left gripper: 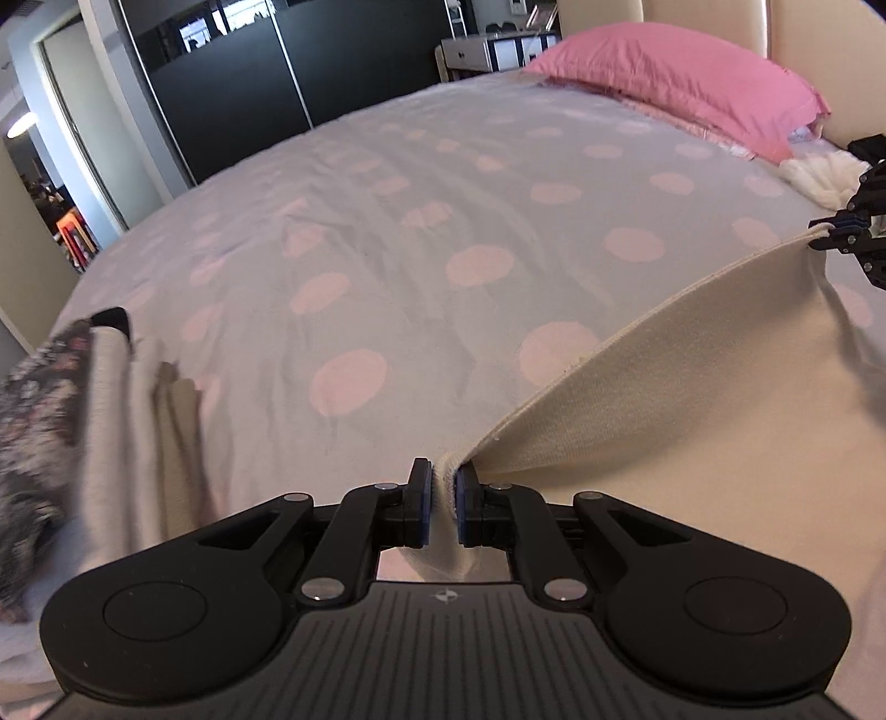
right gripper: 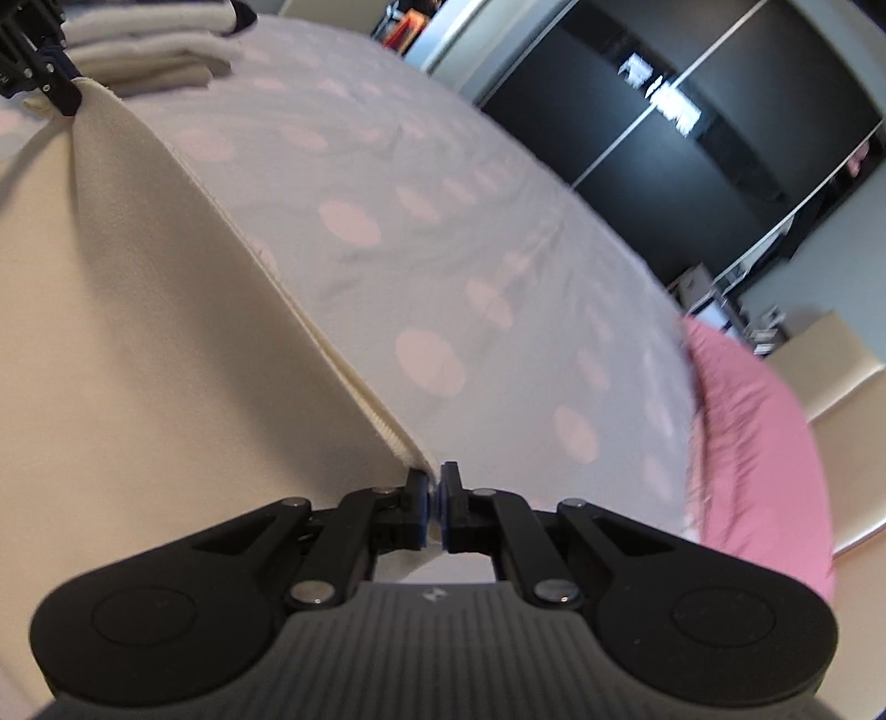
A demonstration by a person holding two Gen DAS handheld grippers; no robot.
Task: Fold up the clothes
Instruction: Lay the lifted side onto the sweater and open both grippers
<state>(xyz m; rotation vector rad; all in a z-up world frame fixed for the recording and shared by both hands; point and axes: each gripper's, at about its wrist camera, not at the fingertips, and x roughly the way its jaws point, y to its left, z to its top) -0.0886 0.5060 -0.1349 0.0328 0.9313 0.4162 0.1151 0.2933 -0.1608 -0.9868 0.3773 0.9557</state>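
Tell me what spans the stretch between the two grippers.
The cream garment's ribbed edge runs taut from left gripper to right gripper; the left wrist view shows both.

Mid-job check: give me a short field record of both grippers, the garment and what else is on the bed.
left gripper: shut on one end of the hem
right gripper: shut on the other end
cream garment: hem stretched between the grippers, body hanging below
bedspread: polka-dot, wrinkled, under the garment
folded clothes: stacked on the bed, beyond the left gripper in the right wrist view
pink pillow: at the headboard end
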